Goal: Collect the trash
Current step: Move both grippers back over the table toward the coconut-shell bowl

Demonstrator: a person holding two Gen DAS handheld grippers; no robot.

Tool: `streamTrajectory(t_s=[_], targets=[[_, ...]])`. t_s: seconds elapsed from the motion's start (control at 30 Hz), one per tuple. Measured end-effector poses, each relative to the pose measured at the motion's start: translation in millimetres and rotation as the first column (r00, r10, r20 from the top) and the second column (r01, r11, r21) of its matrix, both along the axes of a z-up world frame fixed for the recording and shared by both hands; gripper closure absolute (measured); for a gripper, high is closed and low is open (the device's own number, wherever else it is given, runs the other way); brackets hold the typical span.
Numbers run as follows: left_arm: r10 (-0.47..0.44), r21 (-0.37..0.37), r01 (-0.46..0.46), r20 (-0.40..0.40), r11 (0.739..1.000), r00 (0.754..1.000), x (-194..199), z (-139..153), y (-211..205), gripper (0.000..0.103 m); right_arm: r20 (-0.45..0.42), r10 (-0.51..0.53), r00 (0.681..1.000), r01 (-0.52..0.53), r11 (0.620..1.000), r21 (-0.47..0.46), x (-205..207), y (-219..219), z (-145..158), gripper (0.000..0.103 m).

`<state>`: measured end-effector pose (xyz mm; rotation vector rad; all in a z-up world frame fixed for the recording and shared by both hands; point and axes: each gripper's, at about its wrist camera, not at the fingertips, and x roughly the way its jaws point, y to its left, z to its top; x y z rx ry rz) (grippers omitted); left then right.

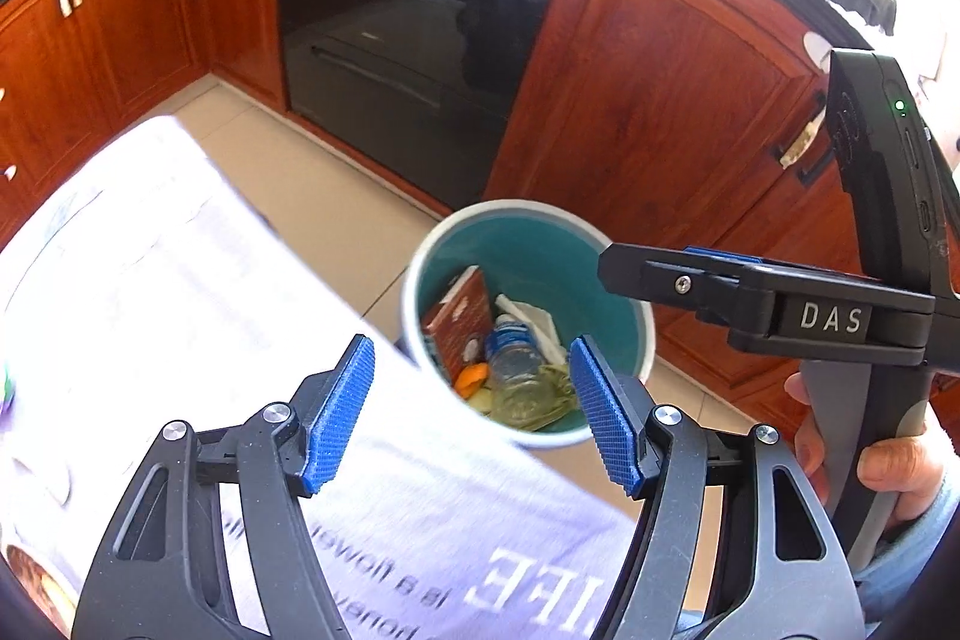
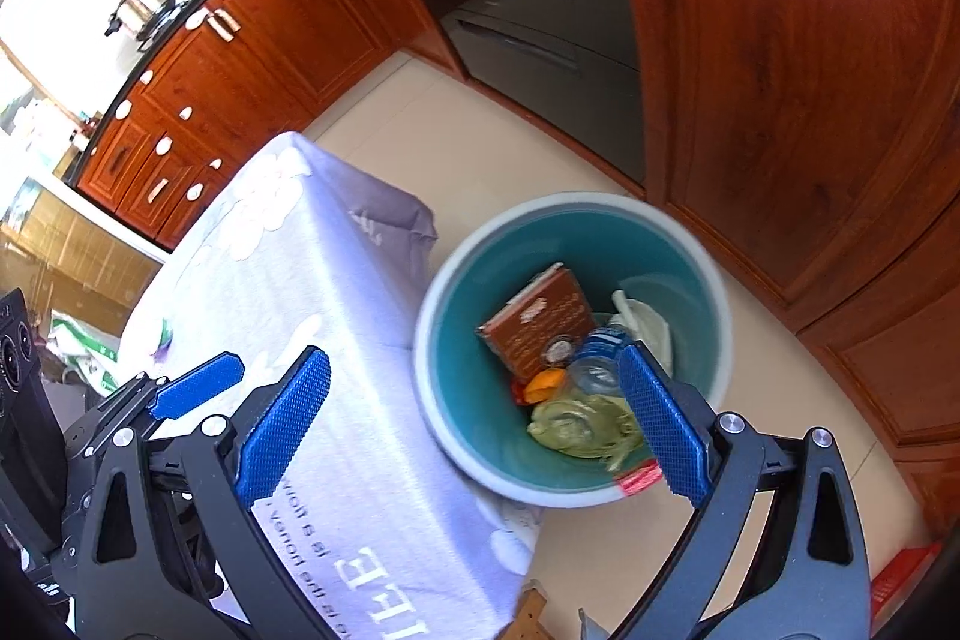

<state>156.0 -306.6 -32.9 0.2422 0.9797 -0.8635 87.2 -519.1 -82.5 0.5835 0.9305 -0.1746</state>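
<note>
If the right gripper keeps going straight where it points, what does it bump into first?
Probably the bin. The open right gripper aims down at its near rim, beside the table; going on, it would likely hit the rim or the trash inside. Depth is hard to judge.

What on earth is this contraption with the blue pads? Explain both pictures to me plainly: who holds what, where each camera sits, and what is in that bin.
No robot arm here: a person carries a handheld gripper in each hand. Each picture comes from a fisheye camera mounted on one gripper, looking along its two blue-padded fingers. The left gripper and the right gripper are both open and hold nothing. Both hover above a teal bin standing on the tiled floor beside a table draped in a printed cloth. Inside the bin lie a brown carton, a plastic bottle, an orange scrap, a green crumpled wrapper and white paper. Wooden cabinets and an oven stand behind.
</note>
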Motion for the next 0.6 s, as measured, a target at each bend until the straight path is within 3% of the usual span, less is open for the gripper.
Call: streamTrajectory(t_s=[0.3, 0.6], targets=[[0.107, -0.012, -0.107, 0.016, 0.994, 0.994, 0.1, 9.9, 79.6, 0.034, 0.016, 0.088, 0.996, -0.088, 0.996, -0.015, 15.0, 62.7, 14.3, 0.01], [0.236, -0.04, -0.235, 0.02, 0.971, 0.972, -1.3, 19.0, 171.0, 0.034, 0.021, 0.203, 0.979, -0.202, 0.977, -0.063, 27.8, 138.7, 37.0, 0.01]])
